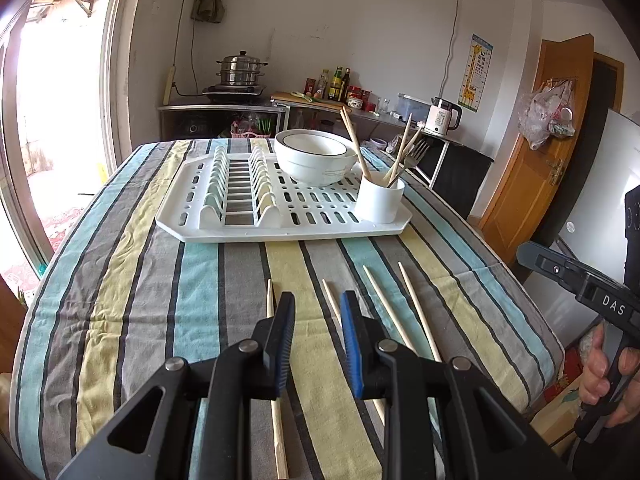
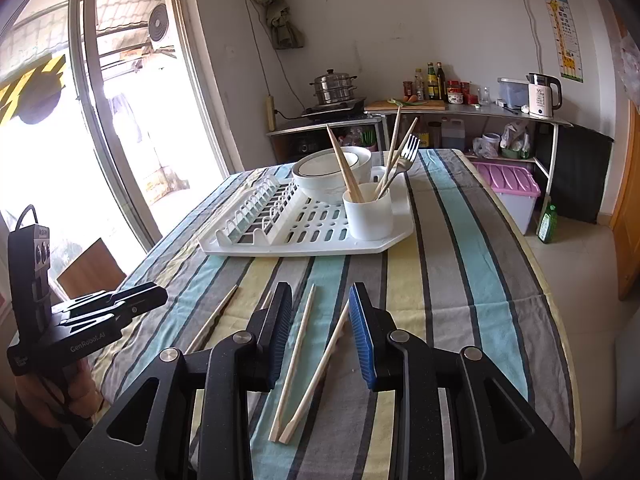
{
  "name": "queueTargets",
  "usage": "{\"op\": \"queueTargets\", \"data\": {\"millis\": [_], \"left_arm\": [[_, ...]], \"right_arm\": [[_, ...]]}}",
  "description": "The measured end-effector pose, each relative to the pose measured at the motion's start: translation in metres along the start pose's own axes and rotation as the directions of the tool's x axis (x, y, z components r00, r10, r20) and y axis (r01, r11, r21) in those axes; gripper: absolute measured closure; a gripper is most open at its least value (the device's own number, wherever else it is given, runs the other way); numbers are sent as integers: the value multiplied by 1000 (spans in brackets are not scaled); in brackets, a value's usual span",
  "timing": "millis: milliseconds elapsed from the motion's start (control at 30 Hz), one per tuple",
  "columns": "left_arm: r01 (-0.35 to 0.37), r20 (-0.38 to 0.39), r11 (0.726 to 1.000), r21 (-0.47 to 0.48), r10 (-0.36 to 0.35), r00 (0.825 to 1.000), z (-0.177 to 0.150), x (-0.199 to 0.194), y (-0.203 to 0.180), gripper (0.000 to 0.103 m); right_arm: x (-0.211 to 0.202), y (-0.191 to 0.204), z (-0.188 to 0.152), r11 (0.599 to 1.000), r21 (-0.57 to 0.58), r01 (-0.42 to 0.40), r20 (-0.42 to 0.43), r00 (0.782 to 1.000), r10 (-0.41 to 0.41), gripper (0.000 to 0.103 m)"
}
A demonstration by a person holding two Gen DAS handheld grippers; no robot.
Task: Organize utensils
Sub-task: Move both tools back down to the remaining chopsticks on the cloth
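Several wooden chopsticks lie loose on the striped tablecloth. My left gripper (image 1: 318,300) hovers open over them. One chopstick (image 1: 271,300) runs under its left finger and another (image 1: 331,300) beside its right finger, with nothing gripped. Two more chopsticks (image 1: 400,316) lie to the right. My right gripper (image 2: 318,294) is open just above a pair of chopsticks (image 2: 304,344) that lies in line with the gap between its fingers. A white utensil cup (image 1: 380,200) (image 2: 368,216) with chopsticks and a fork stands on the white drying rack (image 1: 280,234) (image 2: 300,249). Each gripper also shows in the other's view: the right gripper (image 1: 526,254) and the left gripper (image 2: 160,294).
Stacked white bowls (image 1: 316,160) (image 2: 324,176) sit on the rack behind the cup. The table's right edge (image 2: 560,320) drops to the floor, where a pink-lidded box (image 2: 508,184) and a green bottle (image 2: 547,224) stand. A hand (image 1: 604,372) holds the right gripper. A counter with a kettle lines the back wall.
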State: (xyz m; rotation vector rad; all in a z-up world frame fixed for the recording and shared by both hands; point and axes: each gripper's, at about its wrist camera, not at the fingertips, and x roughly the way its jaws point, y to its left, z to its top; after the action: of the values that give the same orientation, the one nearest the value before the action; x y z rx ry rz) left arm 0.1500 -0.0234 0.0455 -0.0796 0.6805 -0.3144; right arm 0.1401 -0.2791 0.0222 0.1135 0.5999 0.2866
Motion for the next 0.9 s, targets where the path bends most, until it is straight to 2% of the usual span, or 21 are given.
{"op": "queueTargets", "data": {"millis": [300, 533, 900], "left_arm": [[-39, -46, 999, 7, 39, 998, -3, 18, 9, 78], [-63, -114, 998, 2, 63, 991, -2, 46, 19, 78], [-64, -200, 998, -3, 62, 978, 2, 86, 31, 78]], "right_arm": [[22, 4, 1, 1000, -11, -7, -40, 999, 6, 72], [49, 7, 2, 1000, -11, -16, -94, 995, 14, 72], [109, 13, 1, 999, -35, -26, -227, 974, 18, 78]]}}
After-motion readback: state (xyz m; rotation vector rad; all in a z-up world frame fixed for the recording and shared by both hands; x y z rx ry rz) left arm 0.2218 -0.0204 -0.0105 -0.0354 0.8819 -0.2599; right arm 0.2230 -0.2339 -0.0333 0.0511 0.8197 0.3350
